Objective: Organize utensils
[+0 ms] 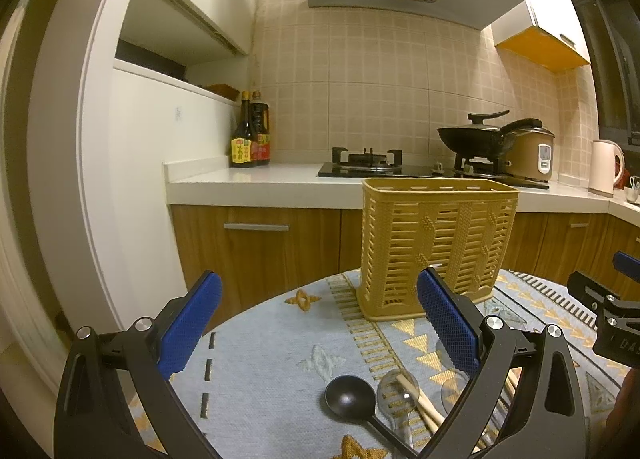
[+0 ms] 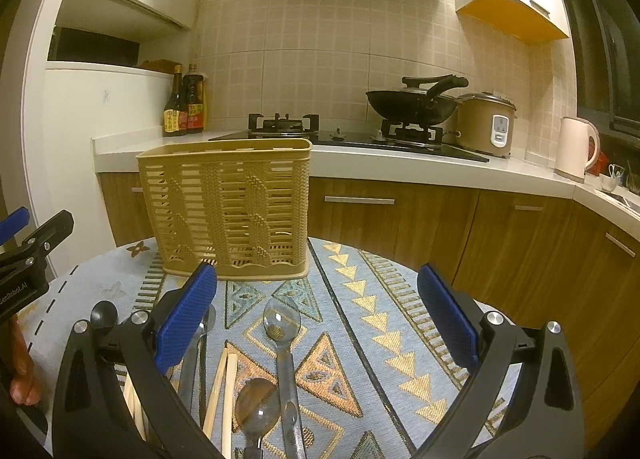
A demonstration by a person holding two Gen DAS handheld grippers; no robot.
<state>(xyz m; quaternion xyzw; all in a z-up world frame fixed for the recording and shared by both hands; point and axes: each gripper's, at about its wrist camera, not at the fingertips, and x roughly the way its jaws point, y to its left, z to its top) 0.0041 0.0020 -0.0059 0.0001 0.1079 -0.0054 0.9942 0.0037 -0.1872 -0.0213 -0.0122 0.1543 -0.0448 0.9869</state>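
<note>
Both tools, left tool [image 1: 320, 323] and right tool [image 2: 316, 319], hung wide and empty over spoons [image 2: 282, 323] and chopsticks [image 2: 224, 387]. Nothing stood in the slatted utensil basket [image 2: 228, 211] yet; the next move likely called for closing on one utensil.

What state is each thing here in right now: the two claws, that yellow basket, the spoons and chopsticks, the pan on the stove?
Left claw: open, holding nothing.
Right claw: open, holding nothing.
Yellow basket: upright on the cloth, looks empty.
Black spoon: lying flat on the cloth.
Clear spoons: lying flat, not in the basket.
Chopsticks: lying flat beside the spoons.
Wok: on the burner, lid on.
Left burner: bare, no flame visible.
</note>
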